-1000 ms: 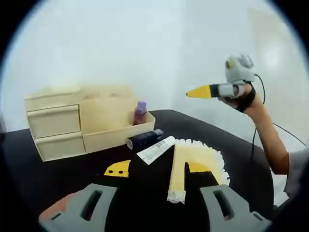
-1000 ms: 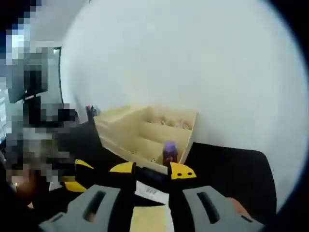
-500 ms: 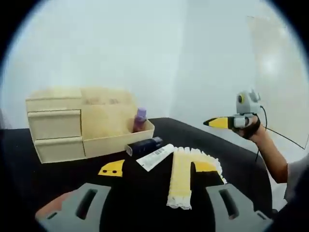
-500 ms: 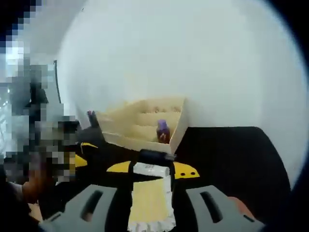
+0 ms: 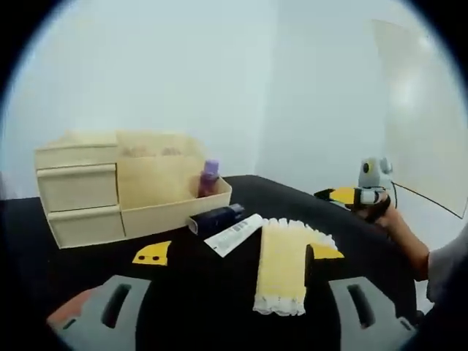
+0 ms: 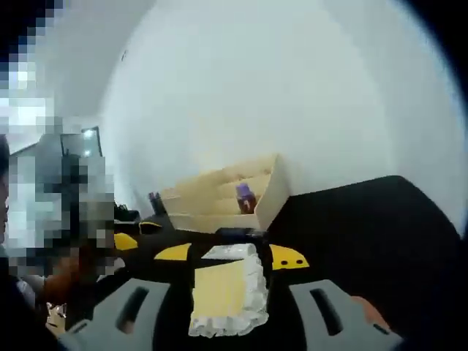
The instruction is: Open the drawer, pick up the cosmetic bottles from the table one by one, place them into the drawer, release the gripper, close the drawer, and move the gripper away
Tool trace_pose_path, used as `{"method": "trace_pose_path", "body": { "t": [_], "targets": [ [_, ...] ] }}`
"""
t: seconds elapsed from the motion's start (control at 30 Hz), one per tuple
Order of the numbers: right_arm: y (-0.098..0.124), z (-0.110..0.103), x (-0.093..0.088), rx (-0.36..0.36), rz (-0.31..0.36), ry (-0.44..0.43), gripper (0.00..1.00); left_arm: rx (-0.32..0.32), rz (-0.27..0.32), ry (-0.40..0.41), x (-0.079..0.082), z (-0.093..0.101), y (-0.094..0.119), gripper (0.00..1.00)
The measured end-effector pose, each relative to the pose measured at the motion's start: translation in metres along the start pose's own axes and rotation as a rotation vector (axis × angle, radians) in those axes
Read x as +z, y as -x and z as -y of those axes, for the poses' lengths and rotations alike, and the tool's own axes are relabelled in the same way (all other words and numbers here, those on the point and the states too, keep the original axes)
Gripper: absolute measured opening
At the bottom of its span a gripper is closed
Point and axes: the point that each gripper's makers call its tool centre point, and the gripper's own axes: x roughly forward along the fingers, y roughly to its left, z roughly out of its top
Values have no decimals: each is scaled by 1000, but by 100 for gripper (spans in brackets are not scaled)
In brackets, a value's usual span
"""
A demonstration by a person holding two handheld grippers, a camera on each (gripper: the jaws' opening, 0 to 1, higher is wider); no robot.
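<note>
A black surface point(image 5: 219, 292) carries a pale wooden organizer point(image 5: 124, 183) with two stacked drawers, the upper drawer point(image 5: 77, 186) and the lower drawer point(image 5: 86, 225) both closed, and an open tray section beside them. A purple-capped bottle point(image 5: 208, 178) stands upright in that tray, against its front wall. Just in front of the organizer lie a dark bottle point(image 5: 216, 218) and a white tube point(image 5: 235, 234), on their sides and close together. Next to the tube lies a yellow cloth with white lace edging point(image 5: 281, 267). The left tongs point(image 5: 235, 252) hang low over the surface, yellow tips spread wide apart and empty. In the left gripper view, the right tongs point(image 5: 338, 194) are held in a person's hand point(image 5: 380, 212) above the surface's far edge; in the right gripper view, the right tongs point(image 6: 228, 255) stand wide apart and empty, with the cloth between the tips.
</note>
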Motion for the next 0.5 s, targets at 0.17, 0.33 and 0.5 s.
{"method": "trace_pose_path", "body": {
  "t": [0.17,0.33,0.5],
  "targets": [
    [9,7,9,-16,38,-45,36,-3,0,-8,-1,2,1,71],
    [14,19,8,-14,21,-60,36,9,10,-3,2,-3,6,75],
    [17,15,4,16,-12,-64,48,1,22,28,2,-3,6,77]
  ]
}}
